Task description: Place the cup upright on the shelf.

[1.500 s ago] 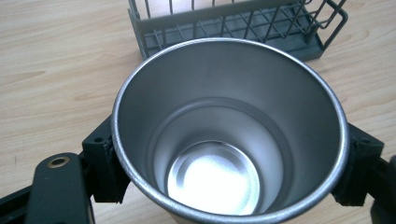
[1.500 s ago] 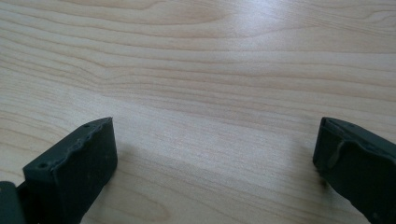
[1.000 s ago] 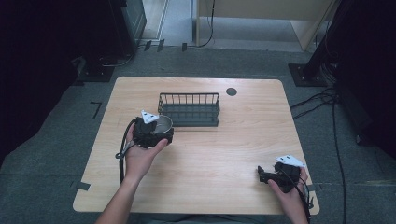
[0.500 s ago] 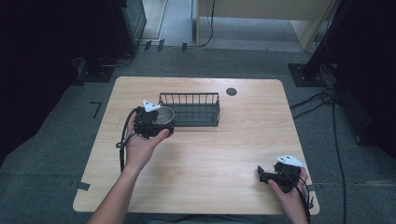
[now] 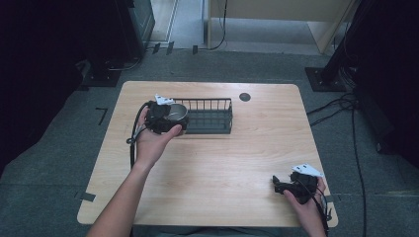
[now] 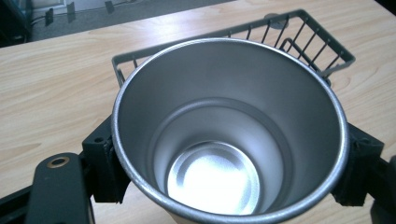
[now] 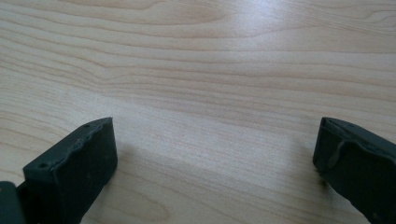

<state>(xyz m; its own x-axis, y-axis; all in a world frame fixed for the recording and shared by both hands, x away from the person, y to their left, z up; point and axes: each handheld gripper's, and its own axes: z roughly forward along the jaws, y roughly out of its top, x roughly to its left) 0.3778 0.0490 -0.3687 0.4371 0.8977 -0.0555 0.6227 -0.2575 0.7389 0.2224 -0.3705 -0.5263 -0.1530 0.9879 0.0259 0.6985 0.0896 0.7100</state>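
Nearest me, well short of the dark wire basket (image 5: 210, 116), my right gripper (image 5: 291, 186) rests idle on the pale wooden table (image 5: 232, 163), jaws wide and empty. Farther off, my left gripper (image 5: 165, 118) clamps a shiny steel cup (image 6: 229, 135) at the basket's end, probably for dropping in; its gripper view reveals the cup's empty interior.

High view: fixed above the near edge of the table (image 5: 212, 163), facing forward and down, far enough to take in all four edges and the floor around. Left gripper view: very near, looking down into the metal cup (image 6: 229, 135), with the wire basket (image 6: 327, 46) behind; both shared with the high view. Right gripper view: low and close over bare wood near the near right corner.
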